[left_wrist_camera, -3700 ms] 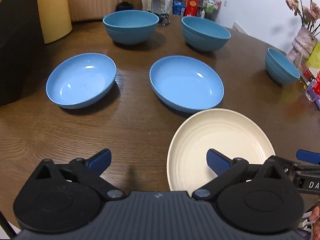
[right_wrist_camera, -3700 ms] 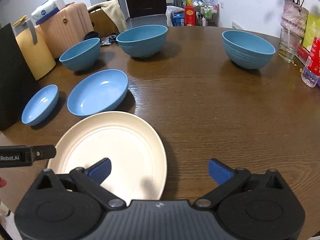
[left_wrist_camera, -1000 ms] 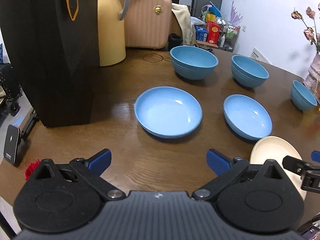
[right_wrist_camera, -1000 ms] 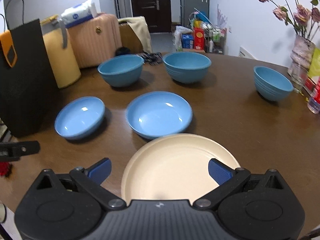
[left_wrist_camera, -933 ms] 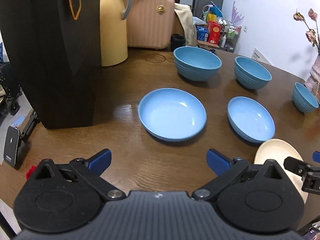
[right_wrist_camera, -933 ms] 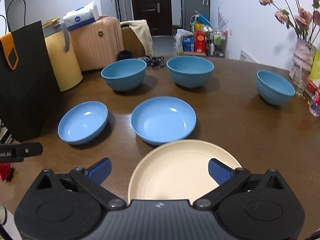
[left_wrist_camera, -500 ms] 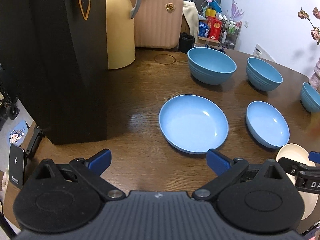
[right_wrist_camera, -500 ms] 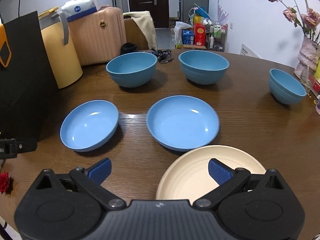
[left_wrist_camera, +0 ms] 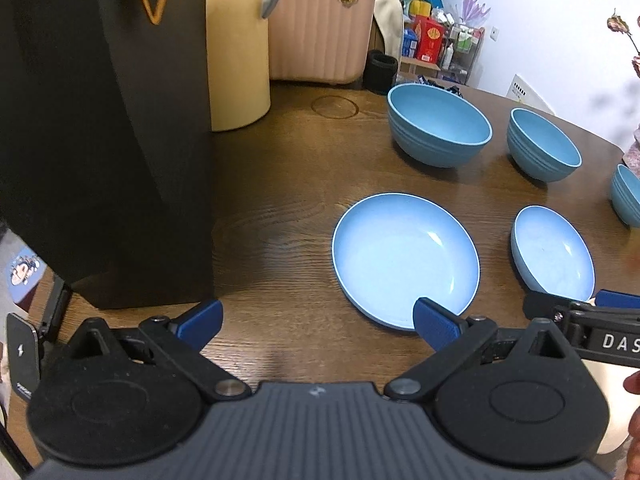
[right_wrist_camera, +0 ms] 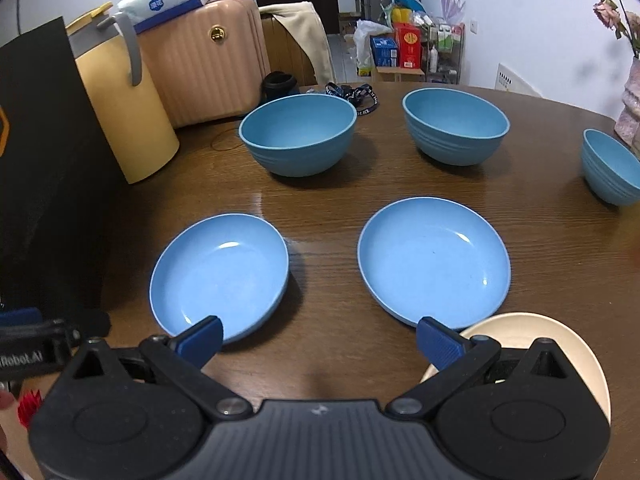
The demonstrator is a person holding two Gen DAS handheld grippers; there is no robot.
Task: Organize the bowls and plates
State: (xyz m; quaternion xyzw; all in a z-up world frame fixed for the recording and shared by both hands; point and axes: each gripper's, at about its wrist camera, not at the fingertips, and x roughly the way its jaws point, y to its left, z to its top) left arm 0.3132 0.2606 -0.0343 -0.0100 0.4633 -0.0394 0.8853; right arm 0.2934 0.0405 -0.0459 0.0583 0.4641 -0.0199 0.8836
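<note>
Crockery is laid out singly on the worktop [right_wrist_camera: 400, 188], nothing stacked yet: two blue plates [right_wrist_camera: 434, 262] at 12 o'clock, a cream plate [right_wrist_camera: 560, 340] at 4, while left gripper [left_wrist_camera: 316, 318] and right gripper [right_wrist_camera: 318, 338] fingers are held wide and empty, ready for a rim.

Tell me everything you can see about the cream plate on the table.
The cream plate is round and shallow with a low raised rim, matte like plastic or wheat fibre, and looks empty. It lies flat, right way up, on the wooden table at the near edge, just in front of a blue plate, their rims close. The open right gripper hides its near left part; nothing grips it.
</note>
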